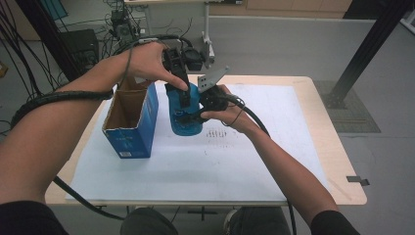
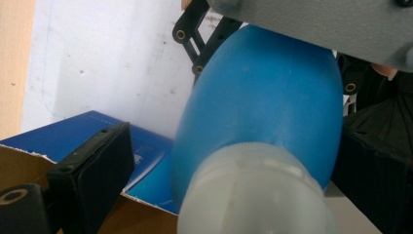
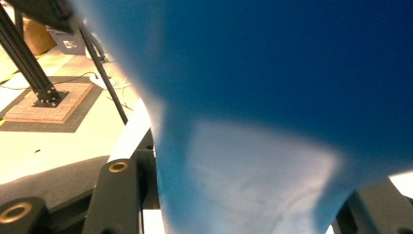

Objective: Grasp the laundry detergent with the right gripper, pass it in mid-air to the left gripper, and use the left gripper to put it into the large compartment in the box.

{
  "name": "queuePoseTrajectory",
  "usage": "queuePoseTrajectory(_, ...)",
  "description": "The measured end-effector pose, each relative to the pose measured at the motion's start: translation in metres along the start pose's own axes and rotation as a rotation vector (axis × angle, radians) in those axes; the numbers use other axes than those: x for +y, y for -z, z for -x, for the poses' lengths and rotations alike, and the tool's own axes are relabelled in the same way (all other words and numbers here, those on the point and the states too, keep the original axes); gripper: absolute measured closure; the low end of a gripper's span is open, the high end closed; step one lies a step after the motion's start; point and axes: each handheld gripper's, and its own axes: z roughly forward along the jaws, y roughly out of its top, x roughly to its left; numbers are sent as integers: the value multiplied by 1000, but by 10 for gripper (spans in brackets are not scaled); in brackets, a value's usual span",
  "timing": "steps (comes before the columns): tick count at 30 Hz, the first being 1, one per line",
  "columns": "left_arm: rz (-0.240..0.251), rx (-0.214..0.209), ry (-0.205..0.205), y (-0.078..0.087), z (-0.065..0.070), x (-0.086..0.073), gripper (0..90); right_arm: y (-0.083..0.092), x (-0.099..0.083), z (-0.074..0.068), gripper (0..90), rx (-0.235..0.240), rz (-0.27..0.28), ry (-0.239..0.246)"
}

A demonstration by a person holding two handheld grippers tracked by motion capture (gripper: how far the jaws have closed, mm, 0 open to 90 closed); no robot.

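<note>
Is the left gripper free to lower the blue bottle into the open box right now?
Probably not yet: the right gripper is shut on the blue bottle, which stands beside the box, not over its opening.

Even overhead light is washing the white sheet [image 1: 254, 161] on the counter [image 1: 337, 161], casting only faint shadows beneath the blue carton [image 1: 133, 122]. The high view is looking soft and slightly grainy. In both tool views the blue bottle [image 2: 263, 112] is sitting too close and blurring heavily, a pale sheen glaring across its side.
</note>
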Motion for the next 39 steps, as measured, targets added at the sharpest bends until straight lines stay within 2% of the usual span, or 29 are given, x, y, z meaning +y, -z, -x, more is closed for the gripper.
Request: queuePoseTrajectory(39,2,-4,-6,0,0,-1,59,-1,-1,0,437,5,-6,-1)
